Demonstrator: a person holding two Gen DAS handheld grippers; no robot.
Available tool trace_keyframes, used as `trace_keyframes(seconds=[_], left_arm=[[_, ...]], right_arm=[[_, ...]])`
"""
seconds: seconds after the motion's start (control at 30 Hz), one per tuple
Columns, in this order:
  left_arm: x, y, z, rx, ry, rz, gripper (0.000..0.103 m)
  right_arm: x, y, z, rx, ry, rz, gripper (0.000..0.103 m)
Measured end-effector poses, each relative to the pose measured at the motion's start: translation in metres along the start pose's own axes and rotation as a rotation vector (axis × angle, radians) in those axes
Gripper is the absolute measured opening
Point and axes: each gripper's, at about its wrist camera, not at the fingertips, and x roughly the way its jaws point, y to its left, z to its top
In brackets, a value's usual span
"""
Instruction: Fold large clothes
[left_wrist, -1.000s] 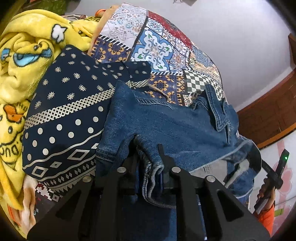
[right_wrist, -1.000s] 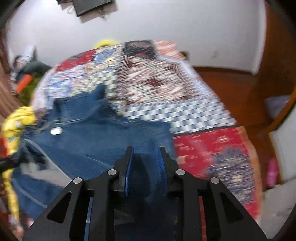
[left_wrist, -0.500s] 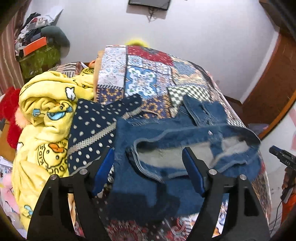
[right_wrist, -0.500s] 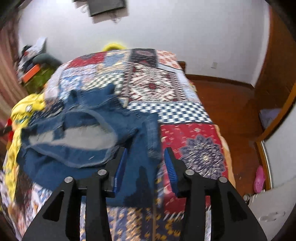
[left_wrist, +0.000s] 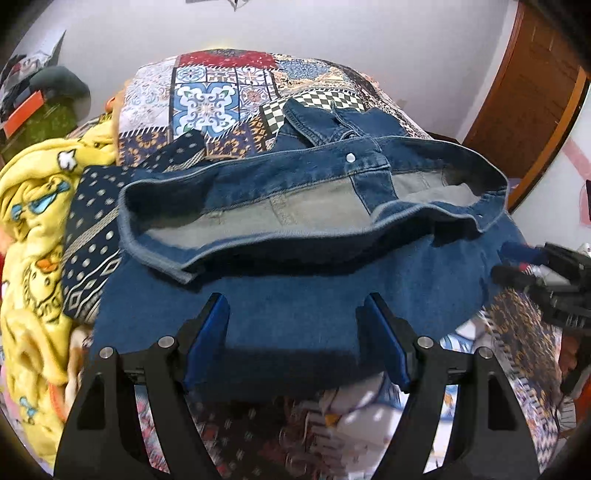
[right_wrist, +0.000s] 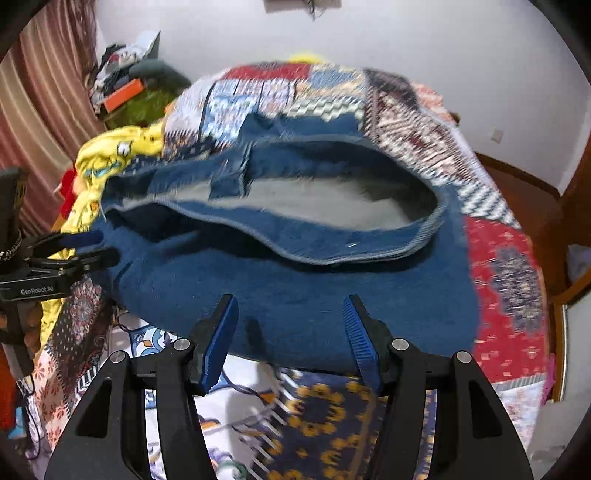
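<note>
Both grippers, left spread and empty, right opening with nothing between the fingers, so probably smooth the jeans flat on the bed before regripping the near edge.

Yellow blanket perhaps crowding left

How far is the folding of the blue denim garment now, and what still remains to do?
Done: the blue denim garment lies on the patchwork bedspread, doubled over once, hem band gaping. In hand: nothing; the left tool is open and empty, the right tool is opening, gripping nothing. Left: probably further folds; the navy patterned cloth looks unfolded.
</note>
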Motion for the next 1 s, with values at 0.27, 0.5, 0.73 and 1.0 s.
trace_keyframes(seconds=[0.27,0.5,0.73,1.0], left_arm=[[0.044,0.026,0.041,-0.017,-0.021,0.055,0.075],[0.072,0.048,0.093,-0.001,-0.041,0.145,0.071],[0.033,0.071,0.112,-0.067,-0.143,0.165,0.070],[-0.013,0.080,0.079,-0.014,-0.126,0.143,0.072]], right_arm=[[0.041,0.009,0.035,-0.137,0.035,-0.034,0.056],[0.063,-0.024,0.089,-0.063,-0.014,-0.175,0.056],[0.046,-0.051,0.094,-0.004,-0.053,-0.291,0.056],[0.009,-0.029,0.065,-0.043,-0.056,-0.206,0.056]])
